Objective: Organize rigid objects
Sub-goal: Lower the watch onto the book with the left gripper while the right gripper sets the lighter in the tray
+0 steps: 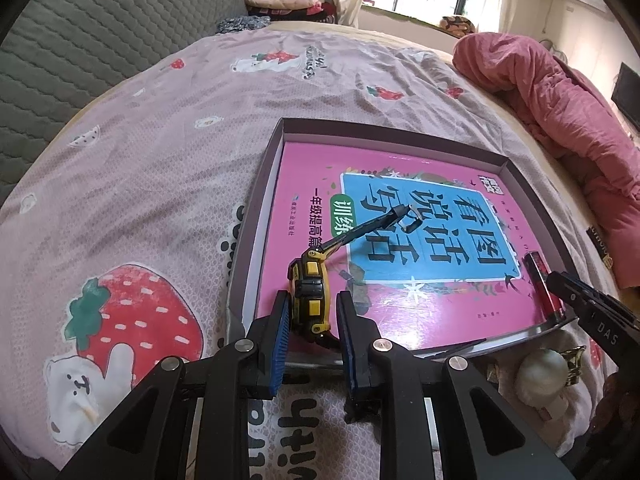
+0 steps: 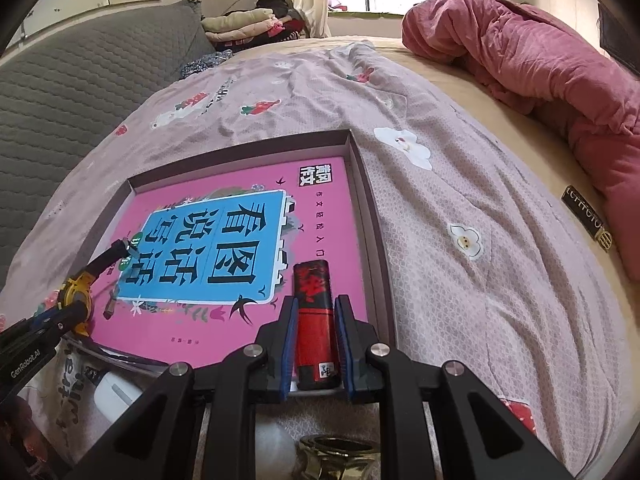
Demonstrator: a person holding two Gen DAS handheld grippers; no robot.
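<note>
1. tape measure (image 1: 310, 294): yellow and black hard case, stiff, probably moderately heavy for its size. left gripper (image 1: 312, 316) is closed on its flat sides, which looks like the best hold. it sits low over the near left corner of the box; i cannot tell if it rests on the book. a black strap with a metal clip (image 1: 410, 220) trails off the case across the book cover; loose, likely to swing or snag.
2. lighter (image 2: 316, 320): red and black, slim, smooth plastic, light, likely slippery. right gripper (image 2: 316, 336) is clamped on its long sides near the base, its top pointing away, over the near right corner of the box beside the right wall.
3. box (image 1: 276, 152): shallow, dark rim, pale inner walls, open top, lying on the bed. a pink book (image 1: 400, 320) with a blue panel fills nearly the whole floor.
4. outside the box, near edge, on the bedspread (image 1: 160, 140): a white round object (image 1: 540, 376) and a gold metal piece (image 2: 340, 448); not yet in the box.
</note>
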